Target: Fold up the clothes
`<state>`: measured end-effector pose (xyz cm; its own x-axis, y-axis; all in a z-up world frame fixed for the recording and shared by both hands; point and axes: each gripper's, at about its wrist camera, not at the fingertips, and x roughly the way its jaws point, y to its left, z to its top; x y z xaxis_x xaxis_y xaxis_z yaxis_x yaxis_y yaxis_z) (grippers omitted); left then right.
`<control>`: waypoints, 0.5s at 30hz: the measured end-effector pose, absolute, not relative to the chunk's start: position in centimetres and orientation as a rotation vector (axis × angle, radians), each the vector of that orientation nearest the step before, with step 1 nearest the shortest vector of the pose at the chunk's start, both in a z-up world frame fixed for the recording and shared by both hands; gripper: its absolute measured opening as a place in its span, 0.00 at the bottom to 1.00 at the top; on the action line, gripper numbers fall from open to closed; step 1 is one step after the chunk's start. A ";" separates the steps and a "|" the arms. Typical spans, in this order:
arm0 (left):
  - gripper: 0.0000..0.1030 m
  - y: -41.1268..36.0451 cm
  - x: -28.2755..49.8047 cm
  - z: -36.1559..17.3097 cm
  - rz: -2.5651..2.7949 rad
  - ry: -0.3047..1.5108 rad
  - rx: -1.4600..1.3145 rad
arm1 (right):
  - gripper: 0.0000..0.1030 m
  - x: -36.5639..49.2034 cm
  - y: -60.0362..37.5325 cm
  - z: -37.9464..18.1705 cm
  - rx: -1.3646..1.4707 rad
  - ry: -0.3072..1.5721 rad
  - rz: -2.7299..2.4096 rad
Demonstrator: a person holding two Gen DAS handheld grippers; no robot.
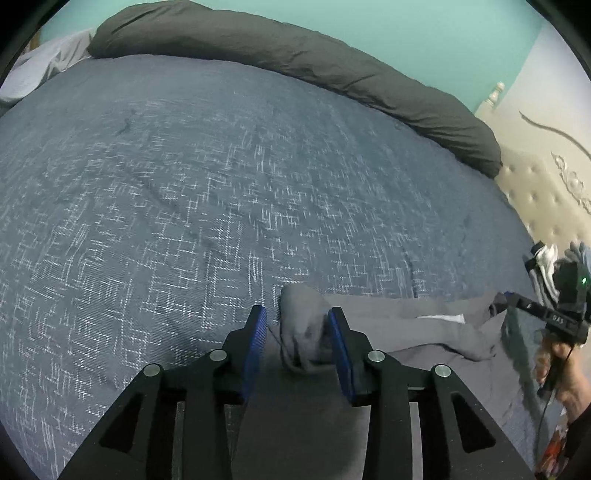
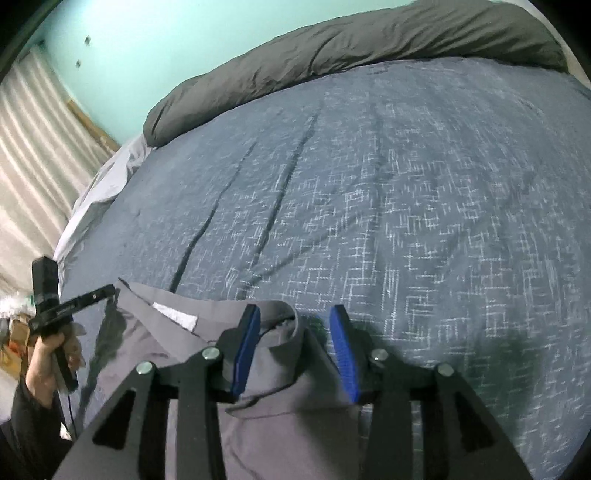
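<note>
Nearest the left wrist camera, the left gripper (image 1: 297, 332) stands with its blue pads parted around a bunched corner of the grey garment (image 1: 388, 325); the cloth brushes the right-hand pad but is not pinched, so the jaws are judged released. In the right wrist view the right gripper (image 2: 295, 343) is likewise parted, with a raised fold of the garment's top edge lying against the left-hand pad and bare bedding showing before the other; no clamp is evident there either. The garment lies along the near edge of the blue patterned bedspread (image 1: 221, 184), its top edge stretched between the two tools and a white label (image 2: 175, 315) showing on the inner face. Each view shows the opposite tool held in the person's hand (image 2: 48, 354) at the frame's edge. The step in hand appears to be setting the garment down flat before the next fold. To do it well, both corners should drop level with each other, the bunched corner on the left should be smoothed out rather than left rolled, and the tools should back away without dragging the cloth. Farther off, the bedspread shows two long creases (image 2: 229, 206); a dark grey duvet roll (image 1: 295, 55) lies along the far side against a teal wall (image 1: 424, 33).
</note>
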<state>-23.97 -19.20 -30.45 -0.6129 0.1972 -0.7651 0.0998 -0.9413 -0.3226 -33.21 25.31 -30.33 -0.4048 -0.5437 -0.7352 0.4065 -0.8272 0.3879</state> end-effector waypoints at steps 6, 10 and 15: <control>0.12 -19.3 -23.8 -31.2 2.712 -0.506 -1.373 | 0.38 -32.5 25.5 -29.9 1.222 -0.063 -2.198; 0.07 -19.3 -23.6 -31.2 2.719 -0.500 -1.369 | 0.38 -32.0 25.8 -30.2 1.222 -0.011 -2.179; 0.06 -19.3 -23.5 -31.3 2.734 -0.493 -1.368 | 0.38 -31.5 24.9 -30.7 1.244 0.165 -2.189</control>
